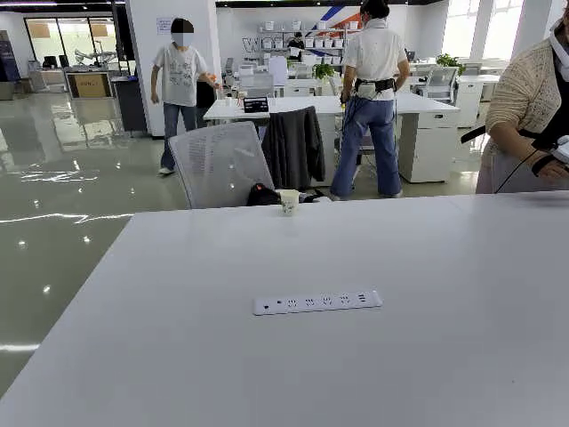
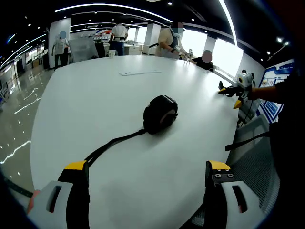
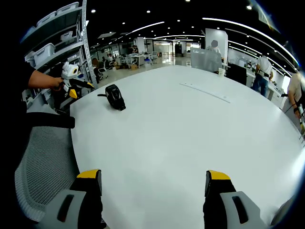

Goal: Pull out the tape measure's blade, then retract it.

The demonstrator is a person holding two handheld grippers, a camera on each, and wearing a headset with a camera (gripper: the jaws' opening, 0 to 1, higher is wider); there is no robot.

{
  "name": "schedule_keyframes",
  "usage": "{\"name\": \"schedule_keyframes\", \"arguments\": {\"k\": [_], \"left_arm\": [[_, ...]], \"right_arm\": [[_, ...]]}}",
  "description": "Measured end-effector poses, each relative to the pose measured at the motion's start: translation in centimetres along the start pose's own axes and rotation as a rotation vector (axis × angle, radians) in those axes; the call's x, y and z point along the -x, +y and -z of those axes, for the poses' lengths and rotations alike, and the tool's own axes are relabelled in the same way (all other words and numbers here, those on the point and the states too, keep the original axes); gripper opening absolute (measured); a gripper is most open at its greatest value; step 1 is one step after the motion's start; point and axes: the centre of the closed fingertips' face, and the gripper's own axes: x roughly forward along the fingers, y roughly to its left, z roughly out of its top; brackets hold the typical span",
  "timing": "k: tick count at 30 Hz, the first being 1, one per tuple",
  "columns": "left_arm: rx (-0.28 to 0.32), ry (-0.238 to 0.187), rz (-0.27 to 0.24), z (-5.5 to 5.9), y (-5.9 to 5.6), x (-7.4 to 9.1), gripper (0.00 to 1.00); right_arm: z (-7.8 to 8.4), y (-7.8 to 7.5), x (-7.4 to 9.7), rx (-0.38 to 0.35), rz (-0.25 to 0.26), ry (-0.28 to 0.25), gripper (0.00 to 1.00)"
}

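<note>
Looking along the left gripper (image 2: 147, 167), its two yellow-tipped jaws stand spread wide with nothing between them, held low over the near edge of the white workbench (image 2: 95, 105). Just ahead of one jaw a limp black wrist strap (image 2: 112, 143) snakes across the top to the black round-cased tape measure (image 2: 160, 113), which rests on the bench apart from both tools, with no blade drawn out that I can see; whether it sits on its edge or its flat I cannot tell. I judge the case compact, rigid and fairly weighty for its bulk, with a grippy shell that should take a firm pinch across its broad sides, while the strap is no good for steadying it. The blade is likely thin springy steel that kinks if bent and snaps back briskly, so the hook tab at the case mouth is the place for the other tool to pinch, though that tab is too small to make out. The right gripper (image 3: 154, 174) likewise has its jaws parted and empty, held level above the bench and well apart from the tape measure, which lies off toward its left. Farther along the top lies a long white power strip (image 1: 317, 302), then a small pale paper cup (image 1: 288, 201) at the far edge, with a grey mesh chair (image 1: 220, 165) behind it
</note>
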Motion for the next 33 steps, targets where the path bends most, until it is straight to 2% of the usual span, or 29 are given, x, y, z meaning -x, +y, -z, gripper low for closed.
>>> {"name": "schedule_keyframes", "arguments": {"k": [3, 6, 10, 14, 20, 22, 24, 28, 33], "left_arm": [[-0.003, 0.008, -0.003, 0.5, 0.2, 0.5, 0.99], [0.024, 0.004, 0.012, 0.7, 0.2, 1.0, 0.99], [0.006, 0.032, 0.013, 1.2, 0.3, 1.3, 0.99], [0.007, 0.038, 0.04, 1.2, 0.1, 1.4, 0.99], [-0.001, 0.047, 0.036, 1.0, 0.2, 1.3, 0.99], [0.004, 0.042, 0.052, 0.9, 0.1, 1.3, 0.99], [-0.009, 0.046, 0.056, 1.0, 0.0, 1.4, 0.99], [0.0, 0.047, 0.057, 1.2, 0.1, 1.4, 0.99], [0.006, 0.048, 0.073, 1.2, -0.5, 1.4, 0.99]], "right_arm": [[0.6, -0.5, 0.5, -0.005, 0.008, 0.005, 0.93], [0.9, -0.8, 1.1, -0.011, 0.014, 0.006, 0.98], [1.2, -0.9, 1.8, 0.001, 0.026, 0.005, 0.99], [1.4, -1.6, 2.4, -0.022, 0.046, -0.001, 0.99], [1.7, -2.1, 3.1, -0.037, 0.062, -0.004, 0.99], [1.6, -2.3, 3.3, -0.047, 0.067, -0.016, 0.99], [1.8, -2.3, 3.4, -0.038, 0.072, -0.011, 0.99], [2.0, -2.4, 3.7, -0.038, 0.072, -0.01, 0.99], [2.0, -2.4, 3.8, -0.042, 0.077, -0.01, 0.99]]}}
